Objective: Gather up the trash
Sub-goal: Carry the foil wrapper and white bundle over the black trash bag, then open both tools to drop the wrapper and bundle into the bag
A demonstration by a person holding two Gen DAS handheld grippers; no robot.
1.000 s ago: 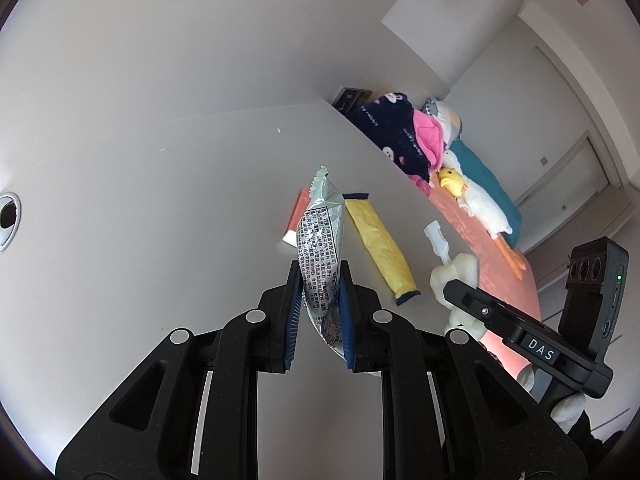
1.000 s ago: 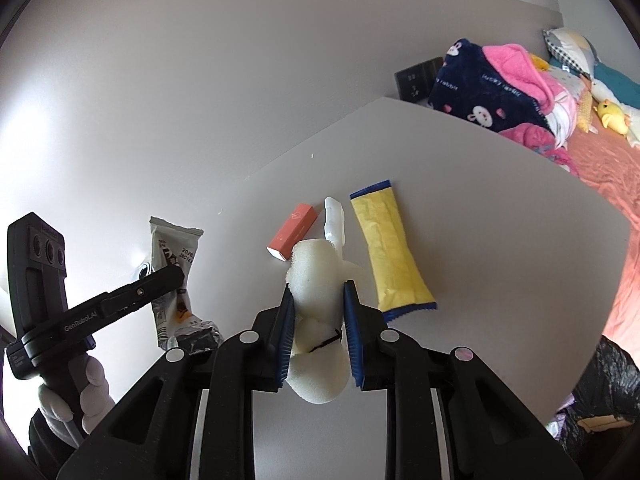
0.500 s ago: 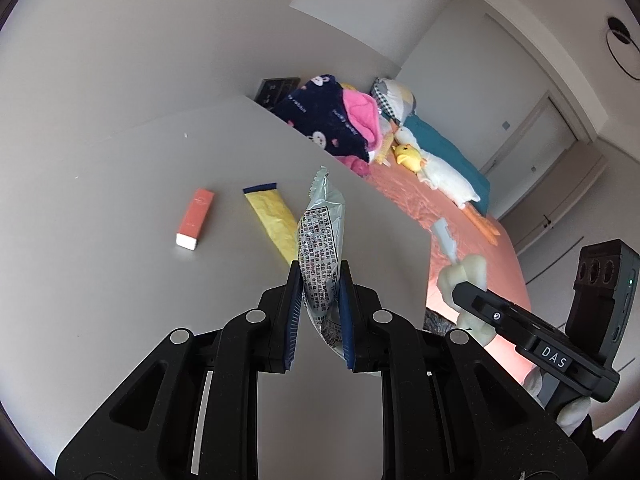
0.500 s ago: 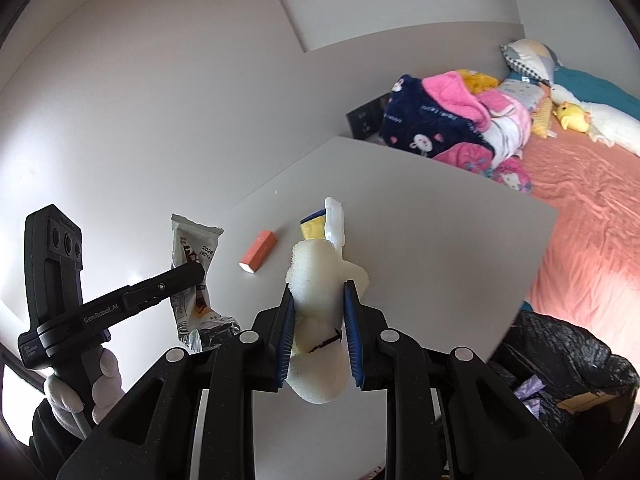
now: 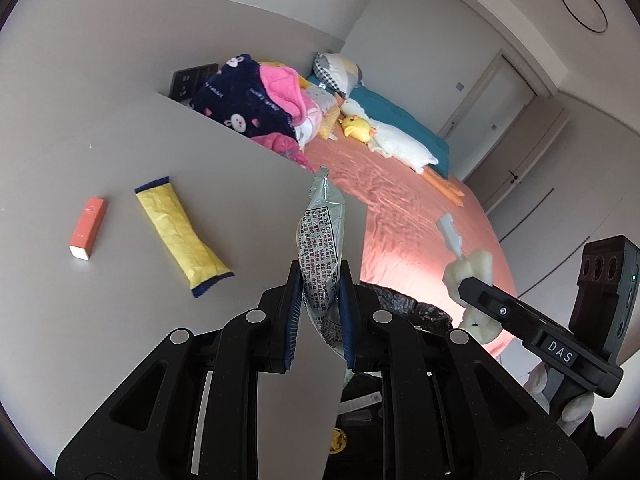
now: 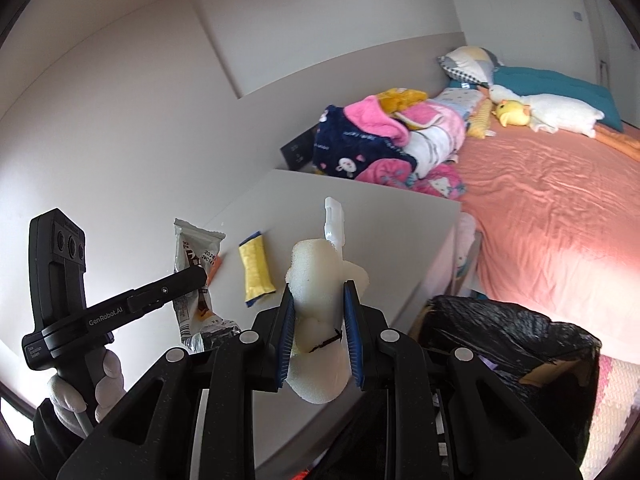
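My left gripper (image 5: 320, 300) is shut on a silver snack wrapper (image 5: 320, 240) with printed text, held upright past the grey table's (image 5: 120, 320) right edge. My right gripper (image 6: 319, 312) is shut on a lump of white foam (image 6: 316, 280) with a white plastic clip (image 6: 334, 216) sticking up from it. The foam (image 5: 472, 268) and the right gripper also show at the right of the left wrist view; the wrapper (image 6: 196, 264) shows at the left of the right wrist view. A bin lined with a black bag (image 6: 508, 344) stands beside the table, below the right gripper.
A yellow wrapper (image 5: 180, 232) and a small orange box (image 5: 88, 228) lie on the table. A bed with an orange sheet (image 6: 552, 208), piled blankets (image 6: 380, 140) and a plush duck (image 6: 540, 114) runs along the right. A black outlet panel (image 5: 192, 80) sits on the wall.
Both grippers have swung right, away from the tabletop toward the bed side, each keeping its load. The black-bagged bin has come into view beneath them.
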